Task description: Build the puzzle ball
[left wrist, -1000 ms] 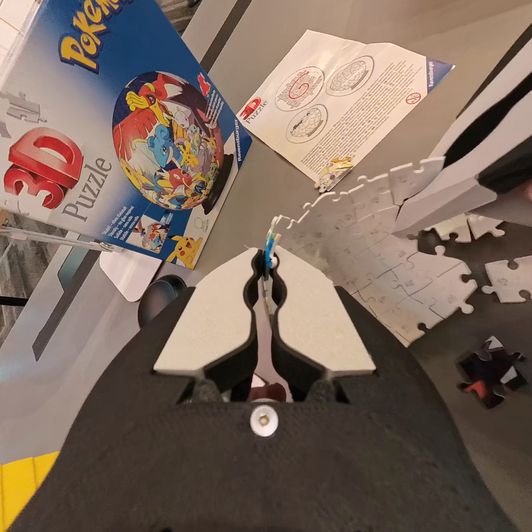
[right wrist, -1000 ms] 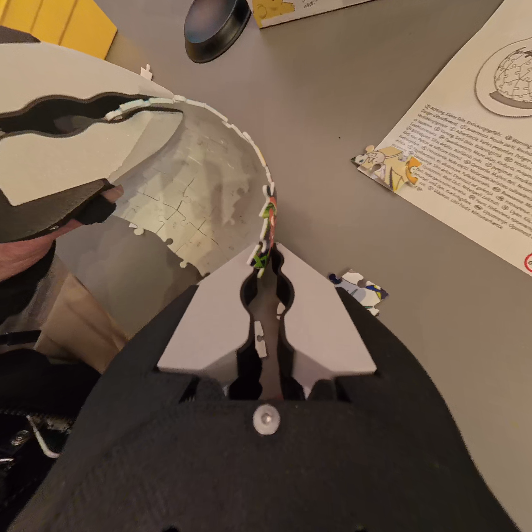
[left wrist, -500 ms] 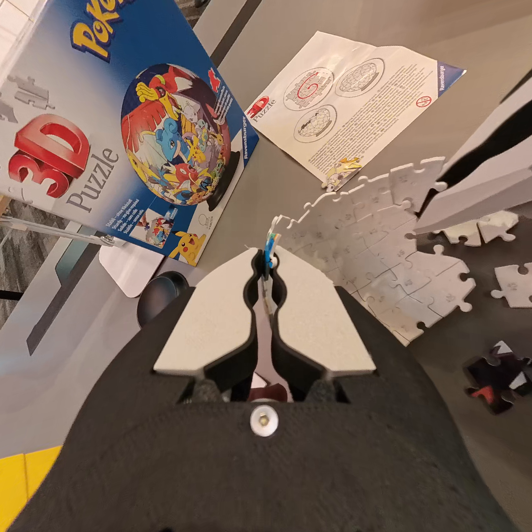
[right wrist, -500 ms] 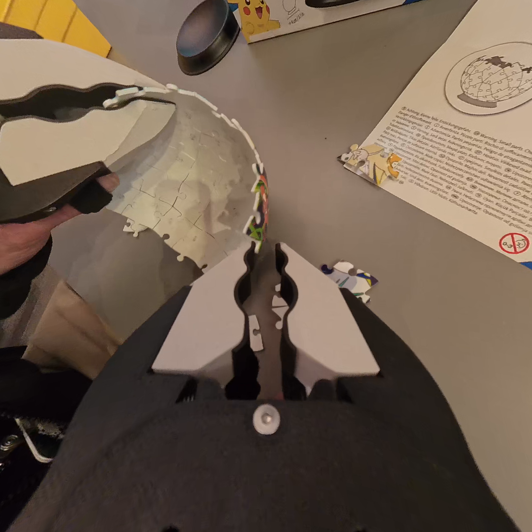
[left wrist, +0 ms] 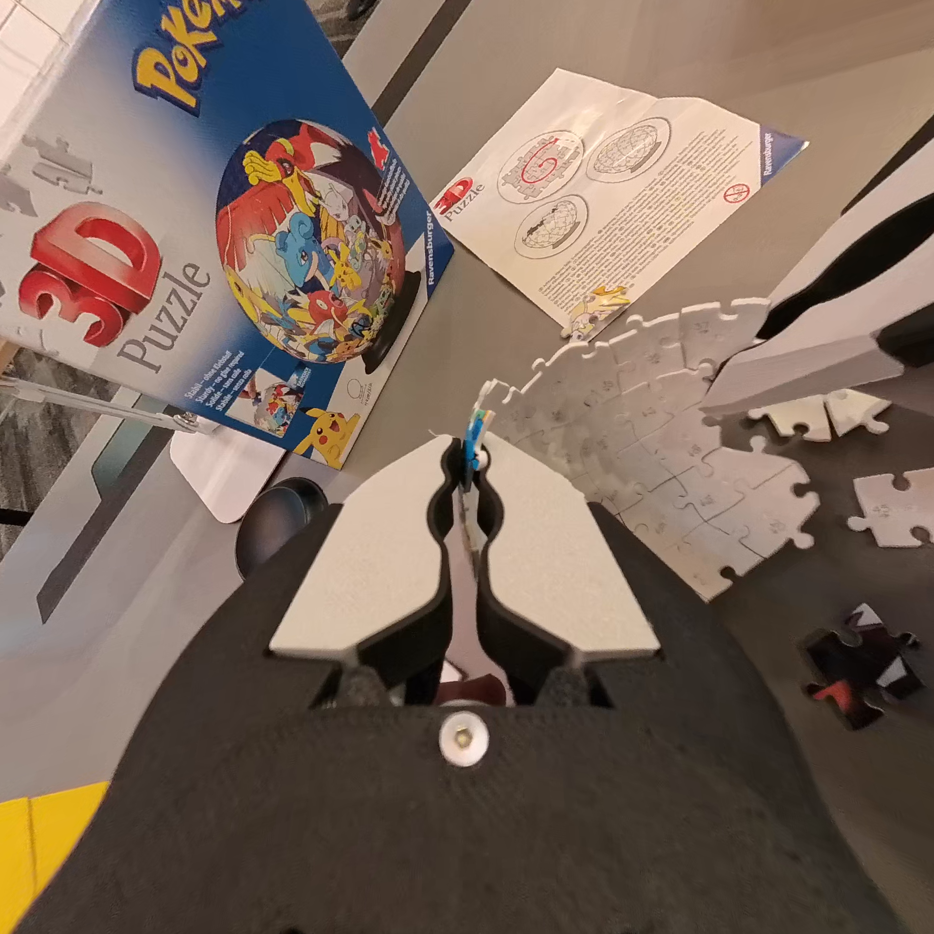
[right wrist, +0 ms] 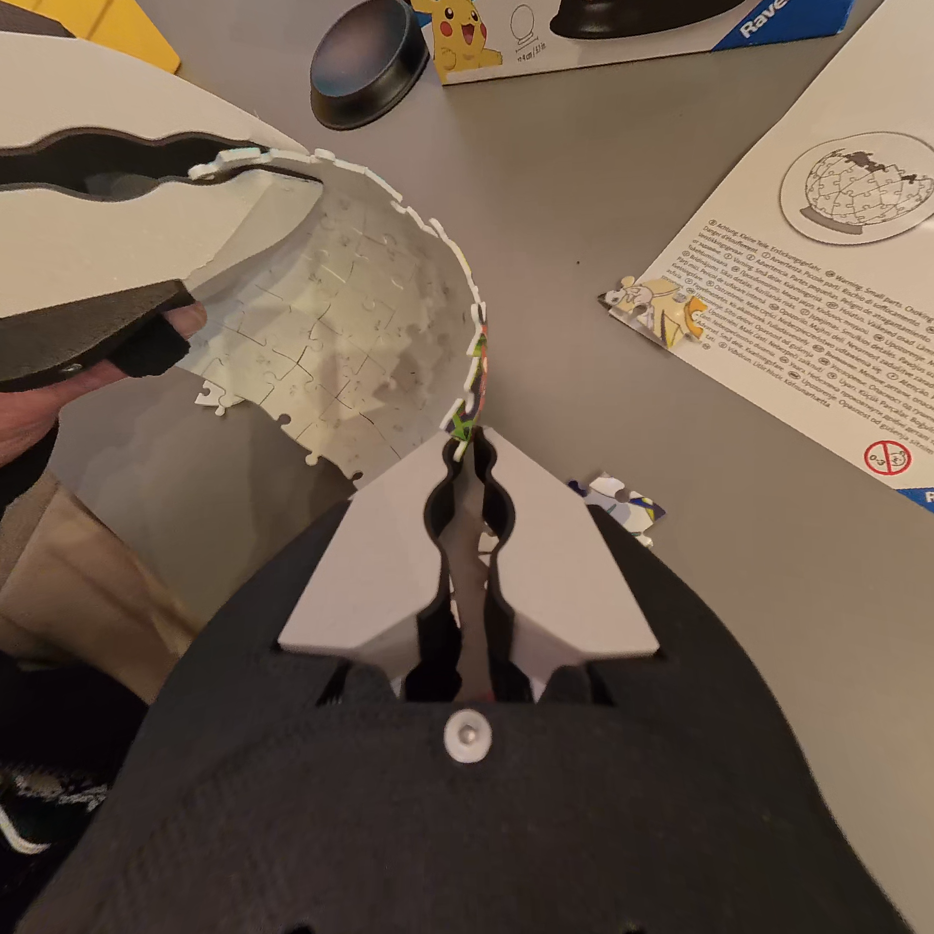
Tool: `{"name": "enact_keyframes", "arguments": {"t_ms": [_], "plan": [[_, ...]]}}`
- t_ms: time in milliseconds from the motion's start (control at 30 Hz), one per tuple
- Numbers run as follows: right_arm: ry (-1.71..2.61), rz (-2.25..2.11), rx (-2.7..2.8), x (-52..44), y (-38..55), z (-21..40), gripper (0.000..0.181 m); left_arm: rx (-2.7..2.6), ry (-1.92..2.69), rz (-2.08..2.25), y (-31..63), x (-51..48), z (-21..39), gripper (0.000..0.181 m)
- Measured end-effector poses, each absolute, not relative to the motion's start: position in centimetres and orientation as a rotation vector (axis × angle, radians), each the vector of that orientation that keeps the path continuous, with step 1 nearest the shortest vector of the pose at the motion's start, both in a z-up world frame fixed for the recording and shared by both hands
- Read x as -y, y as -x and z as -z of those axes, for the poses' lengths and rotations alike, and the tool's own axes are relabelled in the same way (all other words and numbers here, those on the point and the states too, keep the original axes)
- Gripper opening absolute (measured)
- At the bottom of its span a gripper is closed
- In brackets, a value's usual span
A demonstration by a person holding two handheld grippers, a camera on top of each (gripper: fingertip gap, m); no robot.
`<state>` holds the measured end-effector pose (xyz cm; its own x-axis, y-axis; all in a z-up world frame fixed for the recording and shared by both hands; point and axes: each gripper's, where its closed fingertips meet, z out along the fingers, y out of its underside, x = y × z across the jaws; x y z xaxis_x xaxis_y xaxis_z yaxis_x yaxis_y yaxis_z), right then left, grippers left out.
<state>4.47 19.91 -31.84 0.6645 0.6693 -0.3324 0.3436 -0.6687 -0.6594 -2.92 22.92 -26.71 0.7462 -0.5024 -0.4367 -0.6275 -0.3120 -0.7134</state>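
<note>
Both grippers hold the curved shell above the grey bench, white inside showing. Left gripper fingers clamped on one rim edge; right gripper fingers pinched on the opp. edge. Loose pcs lie on bench, w/ box, leaflet & black stand nearby.

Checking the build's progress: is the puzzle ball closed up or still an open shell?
Open shell: the puzzle ball shows its white inside, with loose pieces on the table.
</note>
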Motion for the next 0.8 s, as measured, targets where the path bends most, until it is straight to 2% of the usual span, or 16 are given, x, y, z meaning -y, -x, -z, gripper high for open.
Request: {"name": "enact_keyframes", "arguments": {"t_ms": [533, 800], "plan": [[2.291, -0.824, 0.837, -21.4, -3.8, 31.7, 0.002, -0.699, 2.064, 0.13, 4.0, -22.5, 26.8, 0.01], [2.29, -0.82, 0.854, -21.5, -3.7, 31.7, 0.001, -0.748, 2.059, 0.261, 3.6, -22.2, 26.3, 0.032]]}}
